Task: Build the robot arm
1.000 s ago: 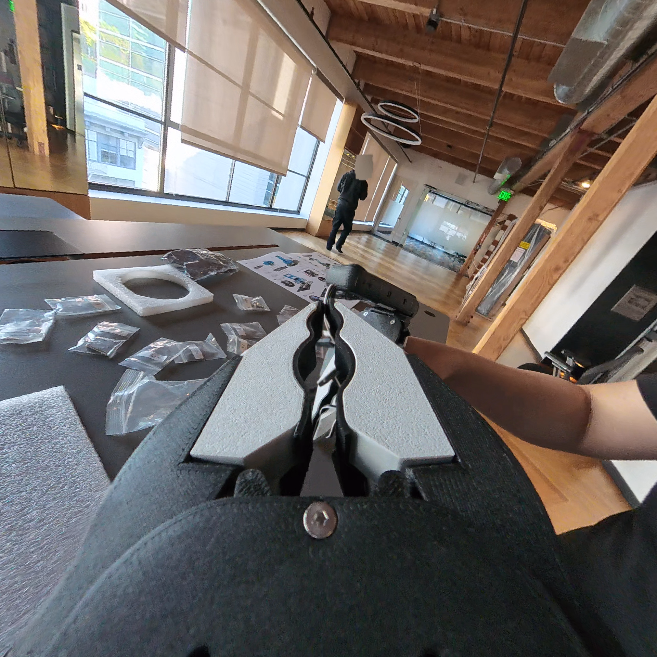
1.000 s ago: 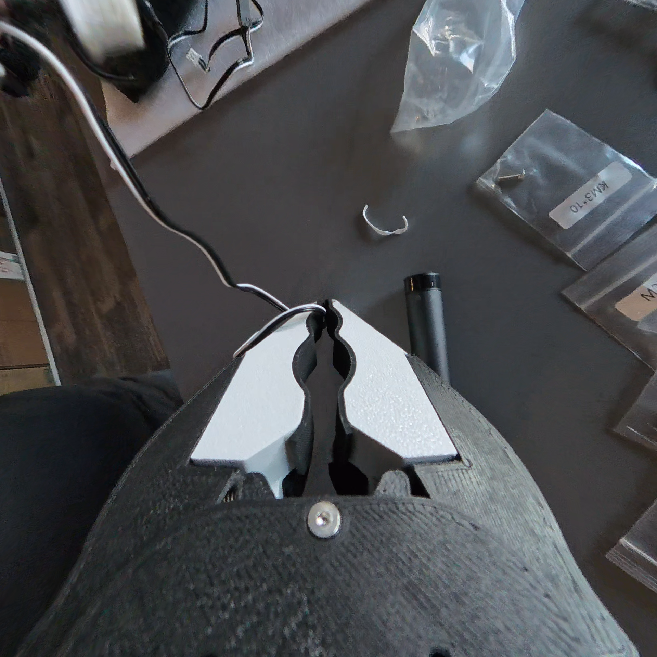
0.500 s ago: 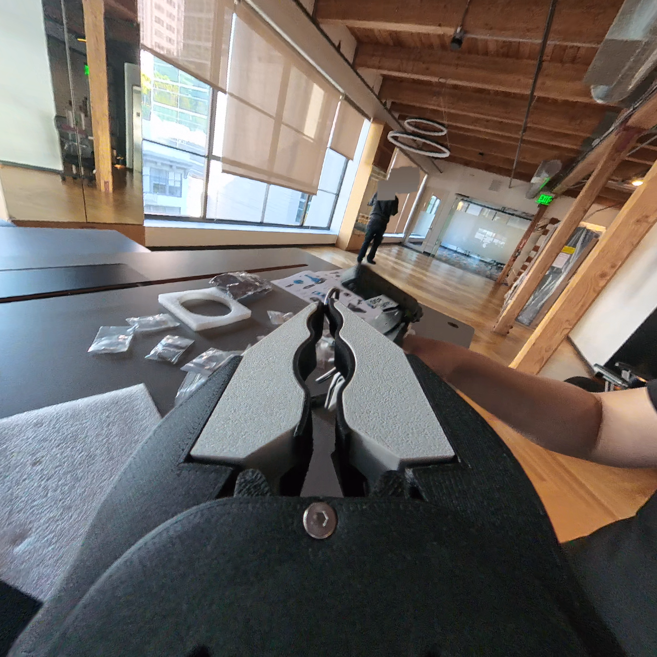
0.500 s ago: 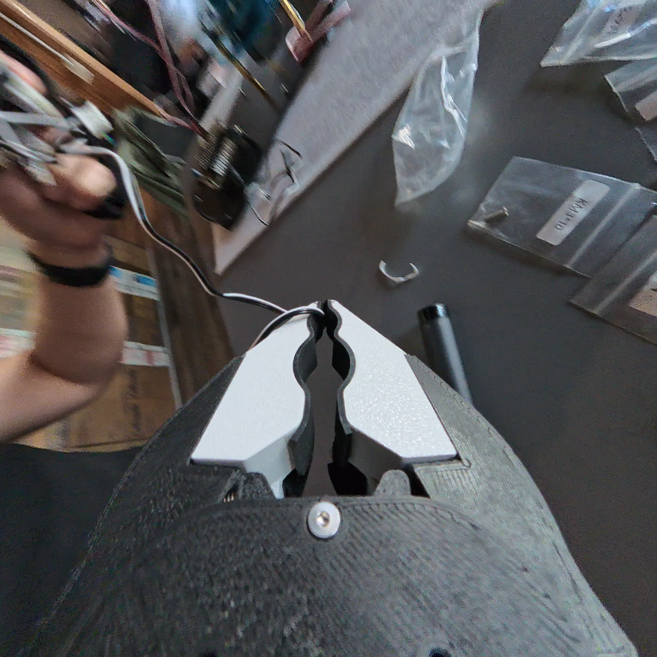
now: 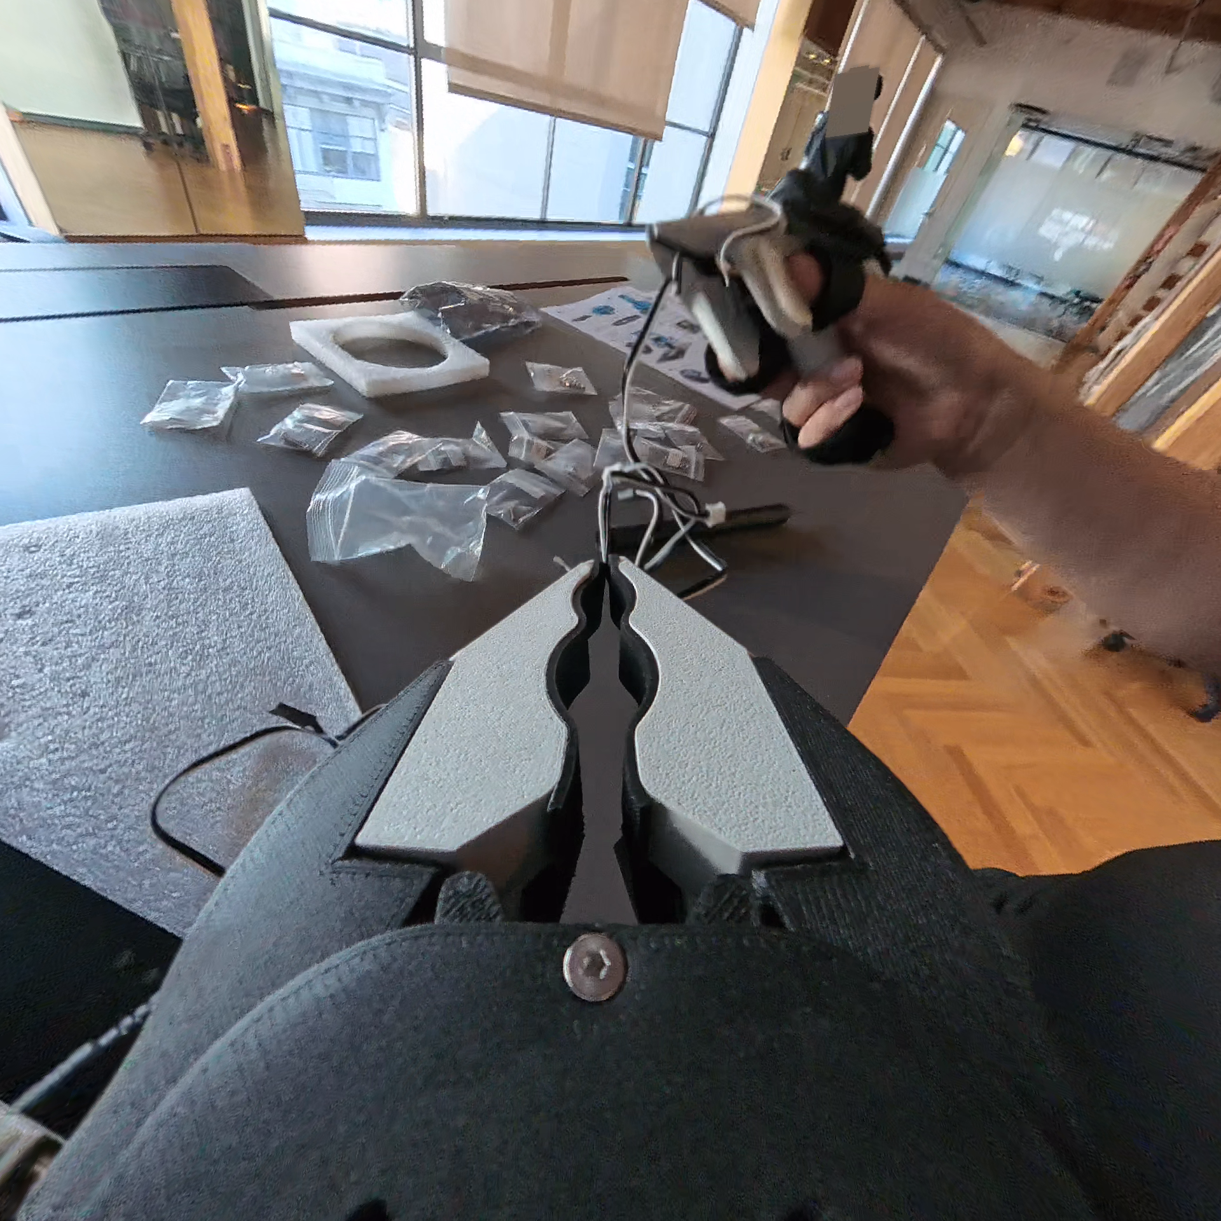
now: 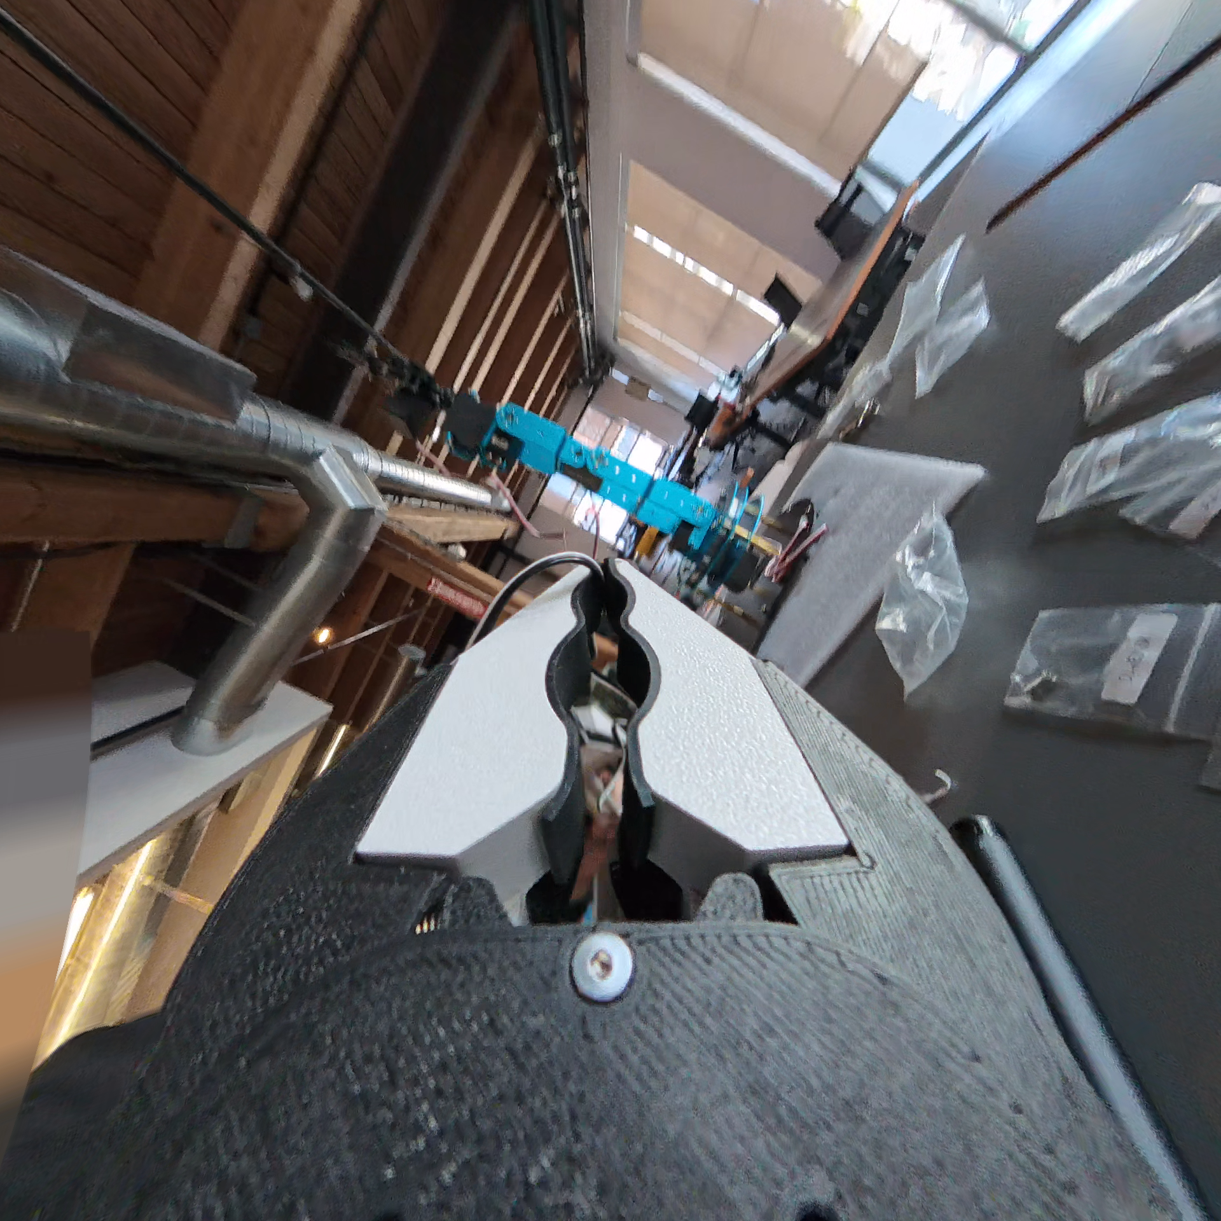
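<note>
My left gripper (image 5: 609,569) is shut on a thin black-and-white wire (image 5: 631,396) just above the dark table (image 5: 826,608). The wire rises to my right gripper, held up in a hand (image 5: 925,383) at the upper right. In the right wrist view my right gripper (image 6: 606,573) is shut on the same wire (image 6: 528,581) and is tilted towards the ceiling. More loose wire with a white connector (image 5: 713,512) lies beyond the left fingertips, over a black cylinder (image 5: 753,514).
Several small clear bags (image 5: 396,522) are spread over the table. A grey foam sheet (image 5: 132,628) with a thin black lead (image 5: 198,779) lies at the left, a white foam frame (image 5: 390,350) farther back. The table edge and wooden floor (image 5: 991,727) are at the right. A blue jointed frame (image 6: 594,469) shows in the right wrist view. Some 15 centimetres of space lies between my two pairs of fingers. My left tips are about 25 centimetres from the black cylinder (image 5: 753,514), my right tips only 20 centimetres.
The right gripper has risen from the table with the wire and swung towards the ceiling. The left gripper has tilted down towards the table, still shut; the wire now runs up between them.
</note>
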A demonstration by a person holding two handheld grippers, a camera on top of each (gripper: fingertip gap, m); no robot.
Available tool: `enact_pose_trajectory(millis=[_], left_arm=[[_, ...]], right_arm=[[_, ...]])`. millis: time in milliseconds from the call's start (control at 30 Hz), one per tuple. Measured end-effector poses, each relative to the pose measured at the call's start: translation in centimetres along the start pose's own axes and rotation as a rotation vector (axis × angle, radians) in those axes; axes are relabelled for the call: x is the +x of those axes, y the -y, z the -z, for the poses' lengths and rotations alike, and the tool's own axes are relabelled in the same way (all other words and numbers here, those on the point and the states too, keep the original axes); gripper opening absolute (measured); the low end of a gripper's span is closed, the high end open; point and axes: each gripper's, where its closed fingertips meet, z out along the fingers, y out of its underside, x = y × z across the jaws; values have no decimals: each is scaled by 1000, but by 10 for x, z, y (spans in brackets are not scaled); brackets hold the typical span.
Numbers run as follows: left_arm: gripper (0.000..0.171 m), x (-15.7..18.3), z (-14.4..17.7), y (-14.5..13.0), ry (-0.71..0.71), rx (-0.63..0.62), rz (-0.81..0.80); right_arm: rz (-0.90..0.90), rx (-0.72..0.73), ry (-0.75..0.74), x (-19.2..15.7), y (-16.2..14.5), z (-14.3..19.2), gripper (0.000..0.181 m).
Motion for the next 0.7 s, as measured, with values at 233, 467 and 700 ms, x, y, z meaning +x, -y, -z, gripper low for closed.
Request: enact_pose_trajectory(millis=[233,467,700], left_arm=[[0,8,14,6,23,168,48],[0,-9,34,15,156,242,78],[0,-23,64,11,270,251,85]], right_arm=[[30,257,-127,16,43,28,0],[299,271,-405,40,44,41,0],[645,-158,-499,36,-21,4,0]])
